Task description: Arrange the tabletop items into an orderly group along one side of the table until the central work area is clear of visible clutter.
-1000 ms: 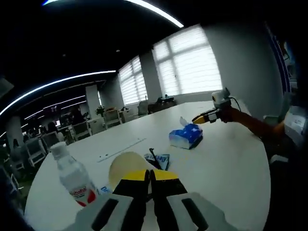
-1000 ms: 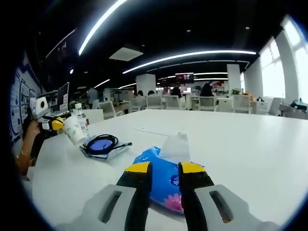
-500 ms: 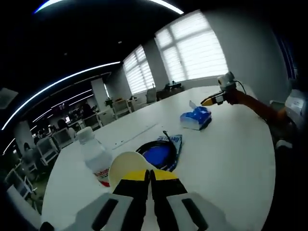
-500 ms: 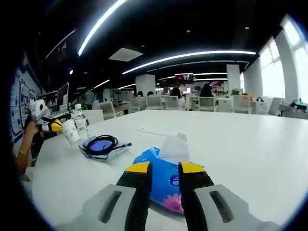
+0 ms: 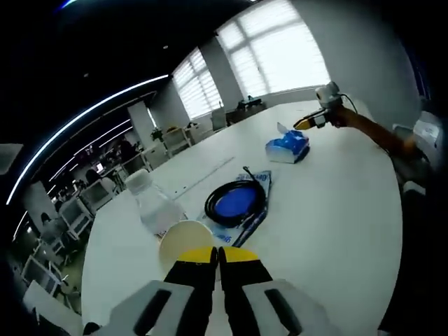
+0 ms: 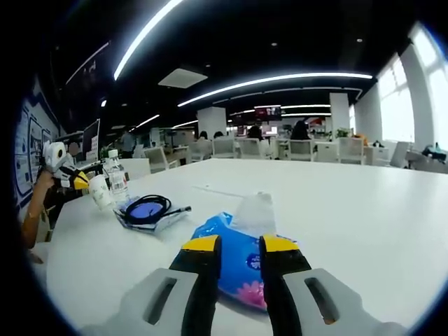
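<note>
A: Left gripper (image 5: 218, 255)?
B: Yellow-tipped jaws pressed onto the rim of a pale paper cup (image 5: 185, 241), round mouth facing the camera. Clear plastic water bottle (image 5: 155, 203), white cap, just beside the cup.
A: Middle of the table?
B: Coiled black cable (image 5: 235, 201) lying on a flat glossy blue packet (image 5: 253, 210), on the smooth white round table (image 5: 329, 210). Soft blue tissue pack (image 5: 287, 148) farther off, white tissue sticking up.
A: Right gripper (image 6: 236, 246)?
B: Jaws slightly apart, gripping nothing, tips right at the tissue pack (image 6: 241, 259); contact unclear.
</note>
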{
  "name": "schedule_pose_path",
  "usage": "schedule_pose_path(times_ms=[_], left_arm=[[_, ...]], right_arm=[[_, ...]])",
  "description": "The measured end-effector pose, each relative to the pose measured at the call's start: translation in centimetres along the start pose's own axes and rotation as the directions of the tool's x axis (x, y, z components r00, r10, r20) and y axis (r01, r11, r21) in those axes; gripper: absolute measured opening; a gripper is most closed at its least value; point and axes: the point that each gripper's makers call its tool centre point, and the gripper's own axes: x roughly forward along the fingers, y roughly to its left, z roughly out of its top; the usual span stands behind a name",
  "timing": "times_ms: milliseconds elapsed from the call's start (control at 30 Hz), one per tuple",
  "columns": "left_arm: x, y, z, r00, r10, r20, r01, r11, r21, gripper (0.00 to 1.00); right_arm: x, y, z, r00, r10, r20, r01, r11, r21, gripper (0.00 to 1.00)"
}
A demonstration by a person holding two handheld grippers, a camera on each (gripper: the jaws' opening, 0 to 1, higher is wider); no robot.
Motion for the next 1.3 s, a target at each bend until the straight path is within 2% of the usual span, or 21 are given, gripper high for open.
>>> schedule_pose_path(times_ms=[433, 567, 733, 867, 1000, 1100, 1167, 1300], left_arm=[[0.0, 0.9, -1.1, 0.992, -0.019, -0.125, 0.028, 0.997, 0.067, 0.01], [0.1, 1.1, -1.3, 0.991, -0.021, -0.136, 0.031, 0.997, 0.07, 0.01], [0.5, 1.0, -1.8, 0.98, -0.038, -0.197, 0.062, 0.991, 0.118, 0.01], [0.9, 1.2, -2.0, 0.974, -0.038, -0.222, 0.068, 0.989, 0.13, 0.02], [0.9, 1.1, -2.5, 0.968, -0.044, -0.247, 0.079, 0.988, 0.134, 0.1], [0.8, 0.9, -3.2, 0.96, -0.05, -0.274, 0.09, 0.987, 0.135, 0.12], [0.7, 0.6, -3.2, 0.96, -0.058, -0.274, 0.097, 0.986, 0.133, 0.12], [0.5, 0.4, -2.7, 0.968, -0.067, -0.243, 0.099, 0.988, 0.12, 0.13]], right_arm=[[0.0, 0.0, -0.1, 1.0, 0.001, -0.002, -0.001, 1.0, -0.001, 0.2], [0.0, -0.1, -0.1, 1.0, 0.0, -0.002, 0.0, 1.0, -0.001, 0.2], [0.1, 0.0, -0.3, 1.0, -0.002, -0.009, 0.002, 1.0, -0.005, 0.2], [0.0, -0.1, -0.1, 1.0, -0.003, -0.003, 0.003, 1.0, -0.004, 0.2], [-0.1, -0.1, -0.1, 1.0, -0.003, 0.0, 0.003, 1.0, -0.003, 0.2], [-0.1, 0.0, 0.0, 1.0, -0.001, 0.001, 0.001, 1.0, -0.004, 0.2], [-0.1, 0.2, -0.1, 1.0, 0.001, -0.001, -0.001, 1.0, -0.006, 0.2], [-0.1, 0.1, -0.2, 1.0, 0.003, -0.004, -0.003, 1.0, -0.005, 0.2]])
